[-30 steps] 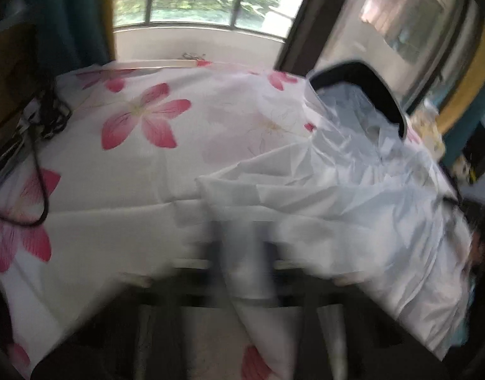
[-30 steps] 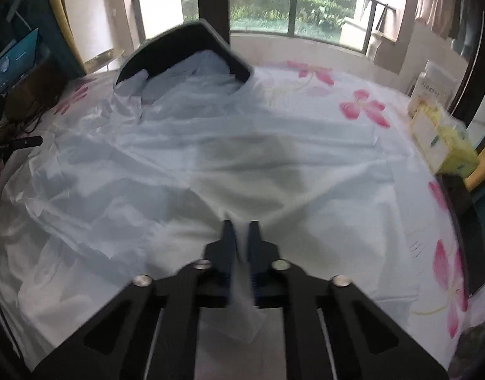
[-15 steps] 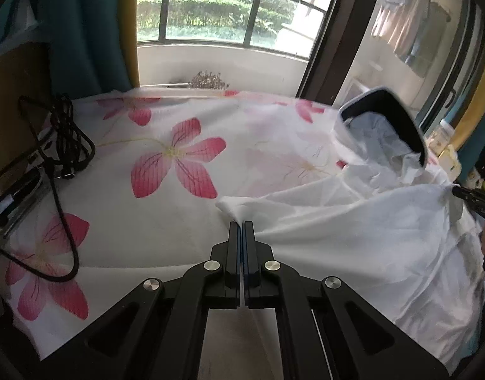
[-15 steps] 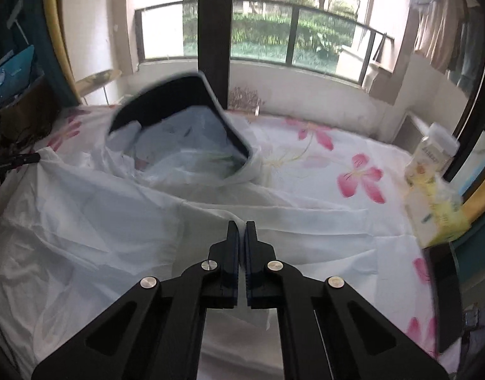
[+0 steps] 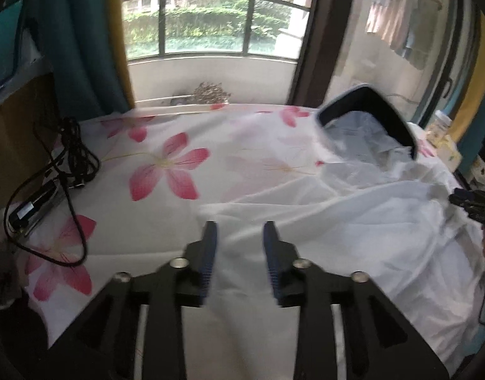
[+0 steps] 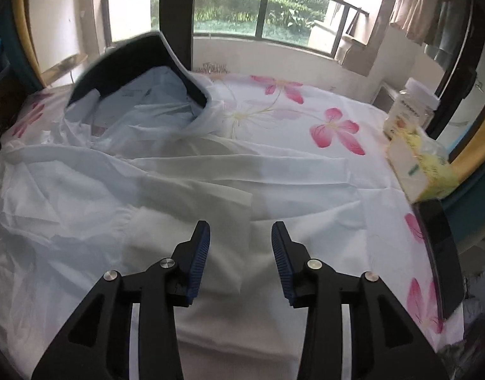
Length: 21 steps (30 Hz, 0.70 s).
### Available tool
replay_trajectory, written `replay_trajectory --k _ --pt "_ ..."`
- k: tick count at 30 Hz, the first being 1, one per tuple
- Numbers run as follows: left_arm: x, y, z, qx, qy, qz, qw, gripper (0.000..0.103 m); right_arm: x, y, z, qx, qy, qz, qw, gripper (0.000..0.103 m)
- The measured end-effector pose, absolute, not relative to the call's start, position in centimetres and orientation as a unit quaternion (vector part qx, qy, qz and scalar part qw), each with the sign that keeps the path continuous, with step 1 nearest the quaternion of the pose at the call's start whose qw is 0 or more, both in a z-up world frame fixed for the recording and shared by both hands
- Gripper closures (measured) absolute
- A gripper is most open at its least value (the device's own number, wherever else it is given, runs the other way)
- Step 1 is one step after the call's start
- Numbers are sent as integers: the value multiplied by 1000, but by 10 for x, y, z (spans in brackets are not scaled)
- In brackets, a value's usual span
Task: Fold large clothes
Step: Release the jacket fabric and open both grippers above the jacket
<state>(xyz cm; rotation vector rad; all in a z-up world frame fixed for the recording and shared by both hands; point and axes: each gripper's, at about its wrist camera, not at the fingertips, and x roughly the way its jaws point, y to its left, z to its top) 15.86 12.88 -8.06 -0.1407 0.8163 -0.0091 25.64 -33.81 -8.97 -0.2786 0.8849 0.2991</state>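
Note:
A large white hooded garment (image 5: 353, 221) lies crumpled on a sheet printed with pink flowers (image 5: 166, 171). Its hood with a dark brim (image 5: 369, 107) stands up at the far end. My left gripper (image 5: 239, 226) hovers over the garment's left edge. Its jaws are opening, and white cloth lies slack below the gap, not pinched. In the right wrist view the same garment (image 6: 84, 190) and hood (image 6: 131, 63) fill the left half. My right gripper (image 6: 240, 226) is over a folded white flap, its jaws also opening, and the blue pads (image 6: 199, 253) are clear of the cloth.
Black cables (image 5: 74, 158) and a dark device (image 5: 36, 202) lie at the sheet's left edge. A plastic jar (image 6: 413, 110), a yellow tissue pack (image 6: 423, 164) and a flat dark slab (image 6: 438, 253) line the right edge. A window with a railing is behind.
Both grippers were shut on white cloth half a second ago. Now their jaws stand apart and the cloth has dropped free. The left gripper has lifted slightly.

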Motion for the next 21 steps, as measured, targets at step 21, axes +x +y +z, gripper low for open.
replay_trajectory --k 21 --pt "142 78 -106 -76 444 -34 892 44 229 -354 -99 -124 433 137 882 61"
